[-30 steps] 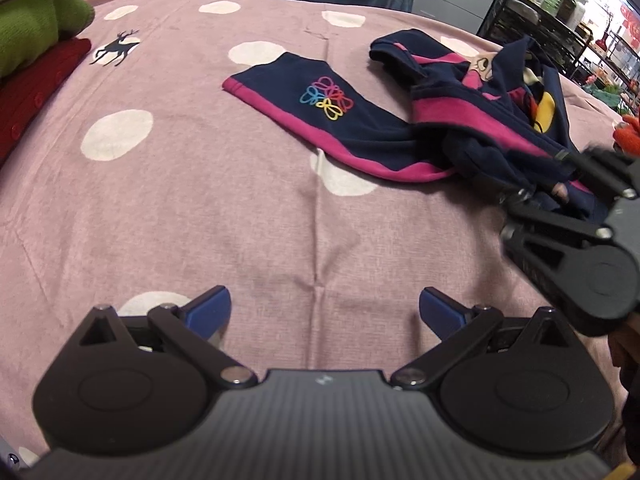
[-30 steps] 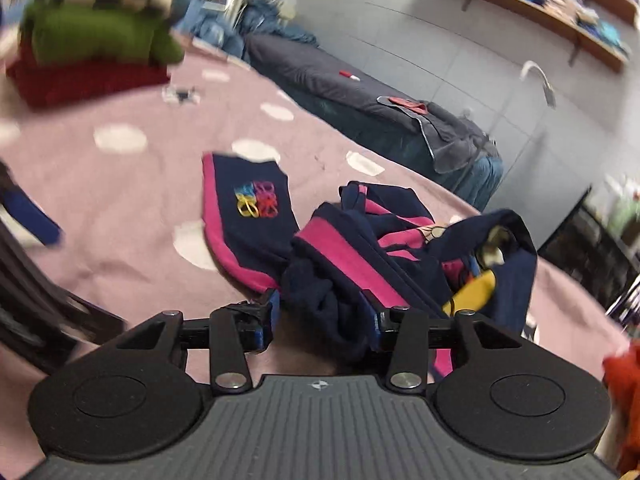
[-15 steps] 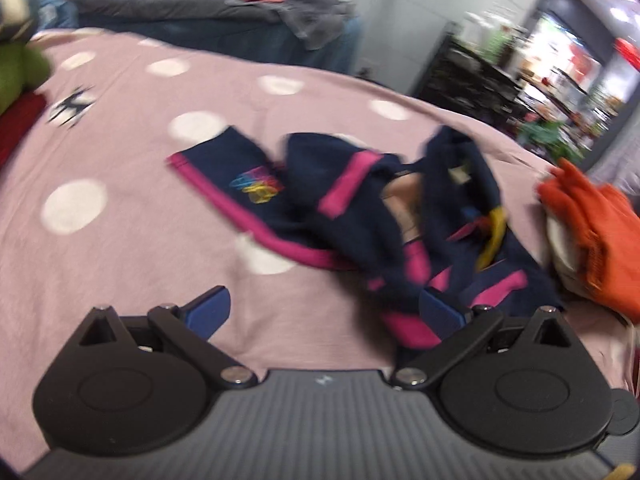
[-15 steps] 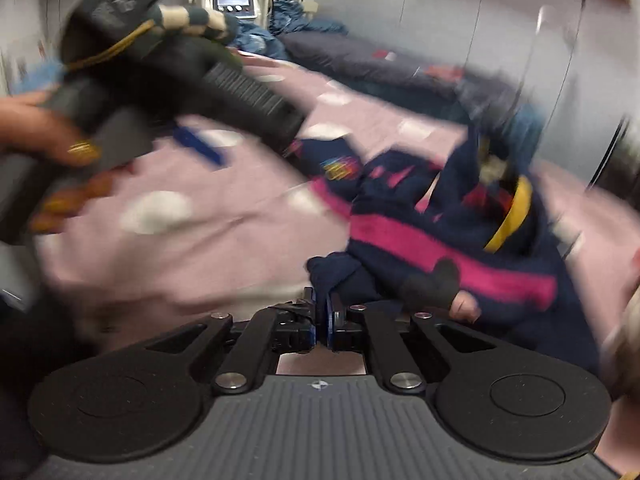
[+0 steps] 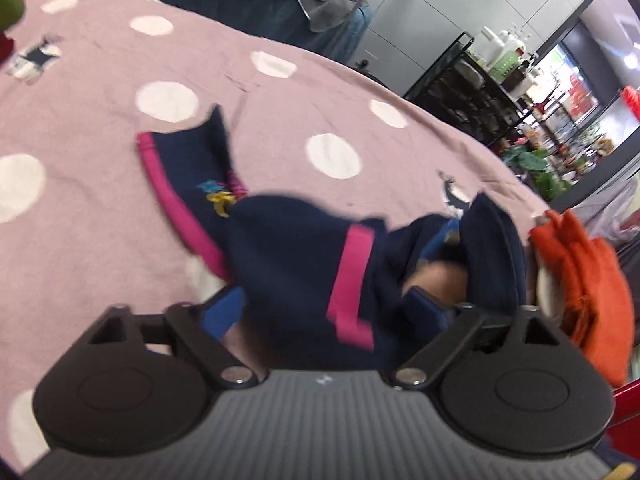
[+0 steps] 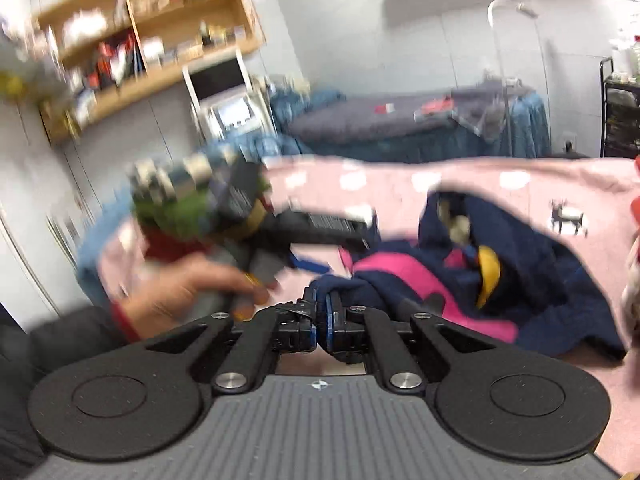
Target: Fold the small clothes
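A small navy garment with pink bands (image 5: 296, 264) lies crumpled on the pink dotted bedspread (image 5: 100, 208). One part with a coloured flower print (image 5: 218, 196) lies flat to the left. My left gripper (image 5: 324, 304) is open, its blue-padded fingers (image 5: 222, 312) on either side of a bunched navy fold. My right gripper (image 6: 322, 314) is shut on a navy edge of the same garment (image 6: 520, 280), lifting it off the bed. The left gripper and the hand holding it (image 6: 192, 284) show blurred in the right wrist view.
An orange garment (image 5: 580, 276) lies at the bed's right edge. A stack of folded clothes, green and red (image 6: 176, 216), sits at the far left. A dark bed (image 6: 400, 120), wooden shelves (image 6: 152, 48) and a black rack (image 5: 472, 88) stand beyond.
My right gripper has closed on the garment's edge and pulled it up and toward me. My left gripper has moved right onto the garment, so that a fold lies between its fingers.
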